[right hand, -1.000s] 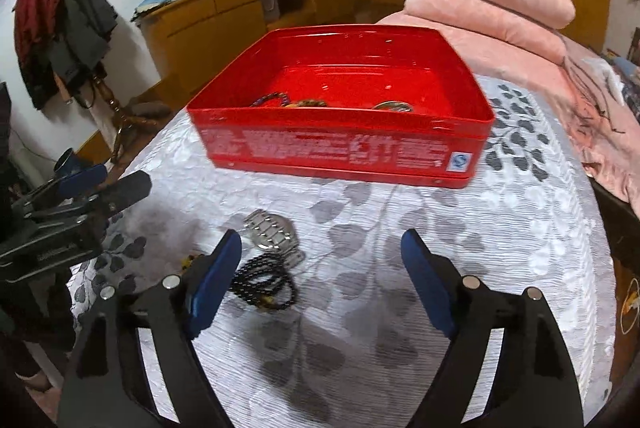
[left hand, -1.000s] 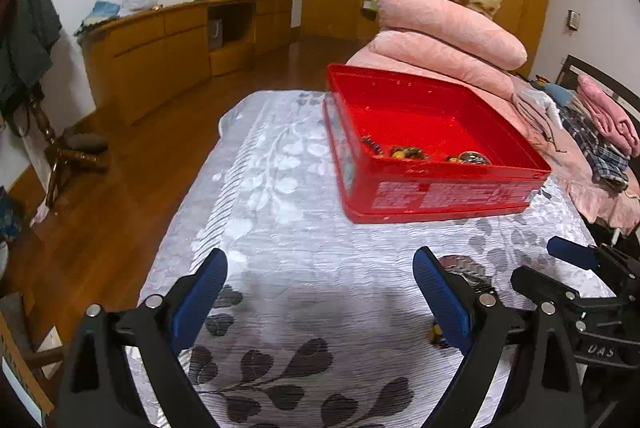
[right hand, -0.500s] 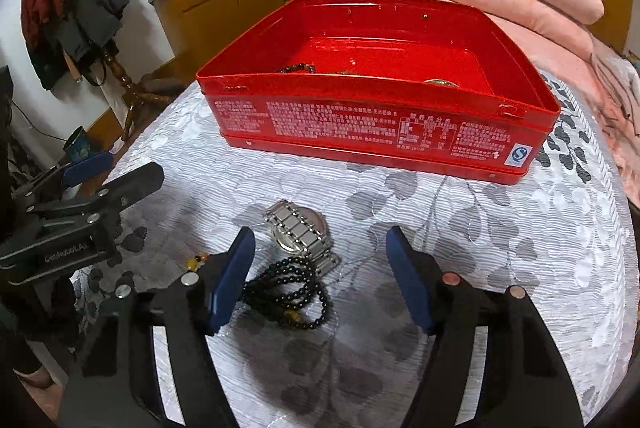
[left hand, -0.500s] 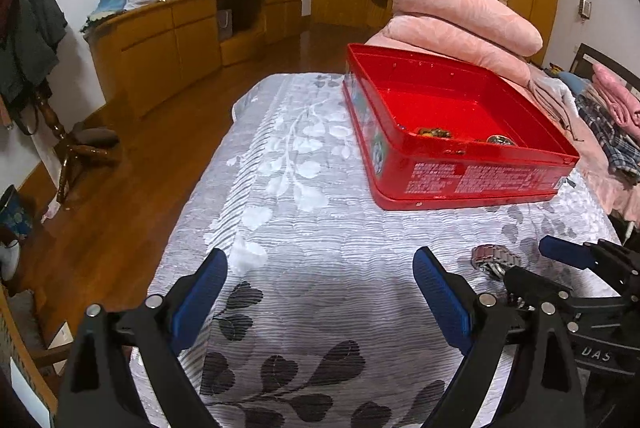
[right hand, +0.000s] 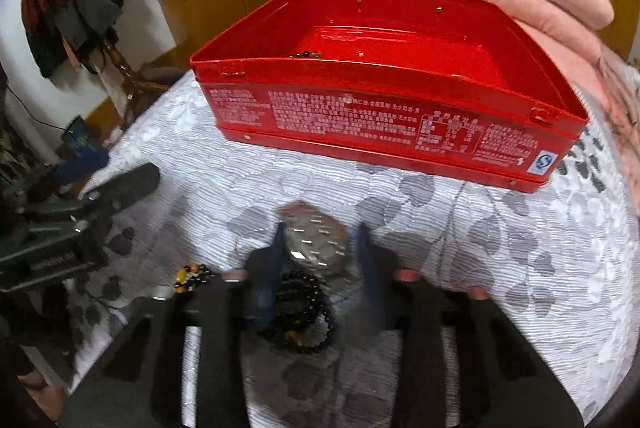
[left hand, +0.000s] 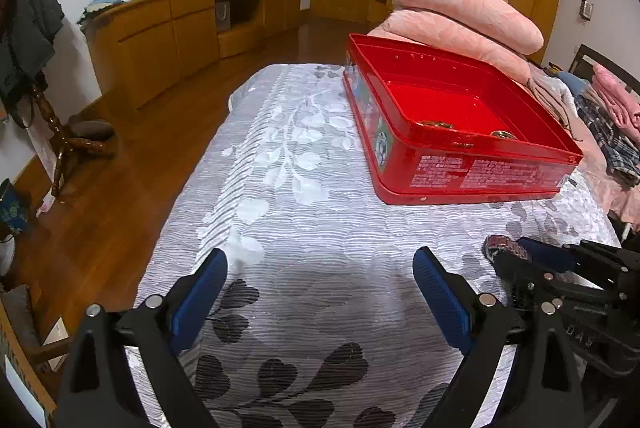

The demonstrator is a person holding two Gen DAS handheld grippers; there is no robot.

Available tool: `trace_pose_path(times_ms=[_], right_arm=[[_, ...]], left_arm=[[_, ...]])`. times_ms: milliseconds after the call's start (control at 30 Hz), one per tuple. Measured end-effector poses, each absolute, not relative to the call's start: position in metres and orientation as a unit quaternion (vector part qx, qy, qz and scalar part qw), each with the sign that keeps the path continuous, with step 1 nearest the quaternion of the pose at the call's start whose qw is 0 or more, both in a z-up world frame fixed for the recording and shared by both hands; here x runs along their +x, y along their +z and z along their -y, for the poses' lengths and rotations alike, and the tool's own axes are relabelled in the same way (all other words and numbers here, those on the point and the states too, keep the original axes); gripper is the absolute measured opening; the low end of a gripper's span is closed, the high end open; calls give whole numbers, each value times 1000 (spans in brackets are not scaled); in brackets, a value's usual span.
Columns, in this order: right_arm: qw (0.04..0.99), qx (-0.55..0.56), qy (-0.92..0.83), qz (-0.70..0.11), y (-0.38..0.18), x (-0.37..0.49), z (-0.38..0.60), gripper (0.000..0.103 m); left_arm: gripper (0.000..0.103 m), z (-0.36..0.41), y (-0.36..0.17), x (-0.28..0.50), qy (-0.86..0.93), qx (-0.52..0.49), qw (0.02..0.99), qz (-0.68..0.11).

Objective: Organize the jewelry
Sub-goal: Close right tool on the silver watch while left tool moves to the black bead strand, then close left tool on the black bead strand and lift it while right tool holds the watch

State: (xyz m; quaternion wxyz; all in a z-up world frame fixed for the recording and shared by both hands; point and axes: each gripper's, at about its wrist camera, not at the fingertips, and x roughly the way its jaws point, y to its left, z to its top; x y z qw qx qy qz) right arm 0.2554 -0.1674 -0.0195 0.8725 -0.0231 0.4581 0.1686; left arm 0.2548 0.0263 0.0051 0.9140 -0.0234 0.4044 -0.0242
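A red tin box (left hand: pixel 460 164) (right hand: pixel 384 116) stands on the patterned bedspread with a few jewelry pieces (left hand: pixel 436 124) inside. My right gripper (right hand: pixel 318 252) has its blue fingers closed in around a silver metal watch (right hand: pixel 316 234), which lies on the cloth; the frame is blurred. A black bead bracelet (right hand: pixel 304 312) lies just behind the watch, and a beaded piece with orange beads (right hand: pixel 190 274) lies to its left. In the left wrist view the right gripper (left hand: pixel 520 252) sits at the watch (left hand: pixel 504 246). My left gripper (left hand: pixel 320 292) is open and empty above the cloth.
Pink pillows (left hand: pixel 460 12) are stacked behind the box. Folded clothes (left hand: pixel 608 116) lie at the right. The bedspread's left edge (left hand: pixel 192 188) drops to a wooden floor. A wooden cabinet (left hand: pixel 180 28) lines the far wall.
My right gripper has moved forward and down over the watch and its fingers have narrowed around it. The left gripper has drifted slightly and stays open.
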Motion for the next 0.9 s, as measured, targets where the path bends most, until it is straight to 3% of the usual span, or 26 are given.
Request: trace_pose_path(times_ms=[733,900], right_arm=[[888,27,90,-451,-15,223,247,30],[888,36,85,-451,-15,216,254,30]], left_arm=[[91,36,8,232,-123,7,907,-402],[84,52,5,226,-155,16,900,-407]])
